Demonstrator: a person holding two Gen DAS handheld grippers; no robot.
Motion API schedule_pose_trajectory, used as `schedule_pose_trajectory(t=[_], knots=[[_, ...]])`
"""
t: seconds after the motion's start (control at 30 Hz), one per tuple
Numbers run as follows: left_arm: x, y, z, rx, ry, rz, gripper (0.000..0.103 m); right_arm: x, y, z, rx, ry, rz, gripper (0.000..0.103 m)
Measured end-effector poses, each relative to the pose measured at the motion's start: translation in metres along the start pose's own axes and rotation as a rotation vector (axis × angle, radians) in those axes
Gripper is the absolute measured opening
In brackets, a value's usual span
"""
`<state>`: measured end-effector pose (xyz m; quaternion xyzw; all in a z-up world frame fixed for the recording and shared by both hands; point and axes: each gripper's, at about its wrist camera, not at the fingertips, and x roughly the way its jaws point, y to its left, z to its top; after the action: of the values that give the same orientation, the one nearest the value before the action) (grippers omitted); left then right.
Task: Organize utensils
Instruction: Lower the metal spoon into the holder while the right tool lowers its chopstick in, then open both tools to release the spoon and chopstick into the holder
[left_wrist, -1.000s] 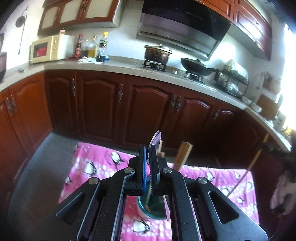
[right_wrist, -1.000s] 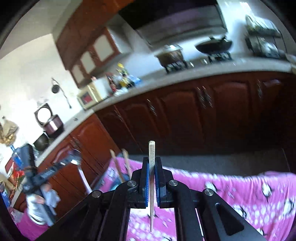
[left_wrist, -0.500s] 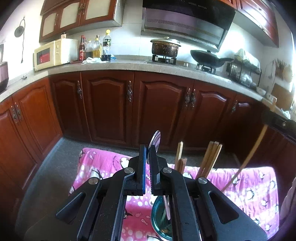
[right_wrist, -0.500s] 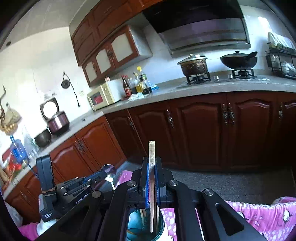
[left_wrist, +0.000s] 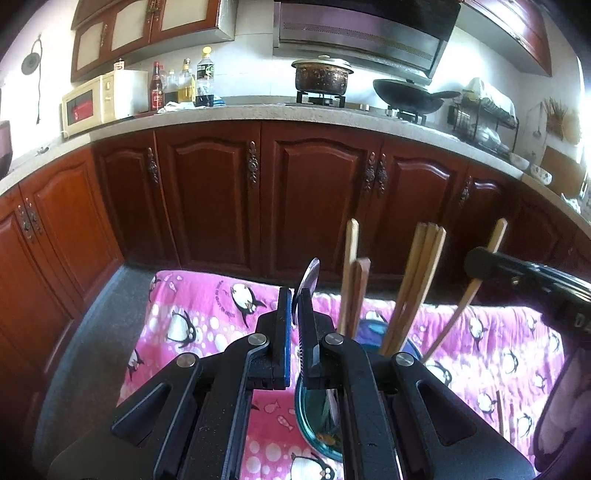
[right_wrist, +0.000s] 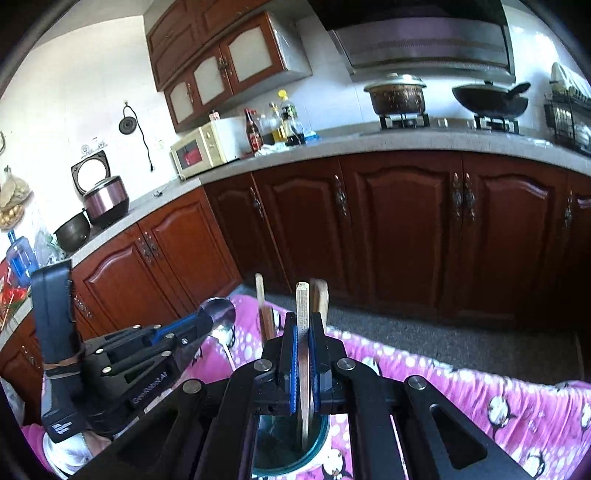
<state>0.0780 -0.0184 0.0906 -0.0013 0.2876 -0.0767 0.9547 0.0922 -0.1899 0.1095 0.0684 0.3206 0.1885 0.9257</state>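
Observation:
My left gripper (left_wrist: 294, 302) is shut on a metal spoon (left_wrist: 308, 280) whose bowl sticks up above the fingers. Its handle hangs toward the mouth of a teal glass jar (left_wrist: 314, 432). Several wooden chopsticks (left_wrist: 417, 288) stand in the jar. The right wrist view shows my right gripper (right_wrist: 303, 325) shut on one pale chopstick (right_wrist: 302, 306), held upright with its lower end inside the jar (right_wrist: 319, 443). The left gripper (right_wrist: 212, 317) with the spoon (right_wrist: 219, 310) is at the left there. The right gripper (left_wrist: 480, 266) enters the left wrist view from the right.
The jar stands on a pink penguin-print cloth (left_wrist: 207, 306) covering a low table. One loose chopstick (left_wrist: 500, 410) lies on the cloth at the right. Dark wooden cabinets (left_wrist: 317, 199) line the back, under a counter with a microwave (left_wrist: 99, 99), bottles and pots.
Both grippers have sunk toward the jar. The right one swung in from over the cloth to above the jar, and its chopstick's lower end now sits inside it.

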Motion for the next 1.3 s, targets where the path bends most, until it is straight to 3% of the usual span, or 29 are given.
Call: schedule_pose_trajectory(t=[0.43, 0.53, 0.67, 0.97, 1.13, 1.3], knots=[[0.004, -0.010, -0.029, 0.024, 0.071, -0.002, 0.003, 0.012, -0.014, -0.013, 0.066, 0.060, 0.021, 0.005], [0.006, -0.010, -0.033, 0.020, 0.086, -0.005, 0.003, 0.013, -0.019, -0.013, 0.093, 0.071, 0.033, 0.010], [0.010, -0.009, -0.037, 0.009, 0.120, -0.010, 0.003, 0.006, -0.022, -0.012, 0.110, 0.058, 0.035, 0.028], [0.013, -0.009, -0.036, 0.001, 0.141, -0.014, 0.004, -0.012, -0.031, -0.016, 0.163, 0.057, 0.044, 0.029], [0.010, -0.006, -0.035, -0.015, 0.143, -0.017, 0.012, -0.026, -0.031, -0.017, 0.159, 0.049, 0.038, 0.030], [0.001, -0.005, -0.032, -0.014, 0.133, -0.017, 0.027, -0.034, -0.031, -0.021, 0.149, 0.060, 0.028, 0.030]])
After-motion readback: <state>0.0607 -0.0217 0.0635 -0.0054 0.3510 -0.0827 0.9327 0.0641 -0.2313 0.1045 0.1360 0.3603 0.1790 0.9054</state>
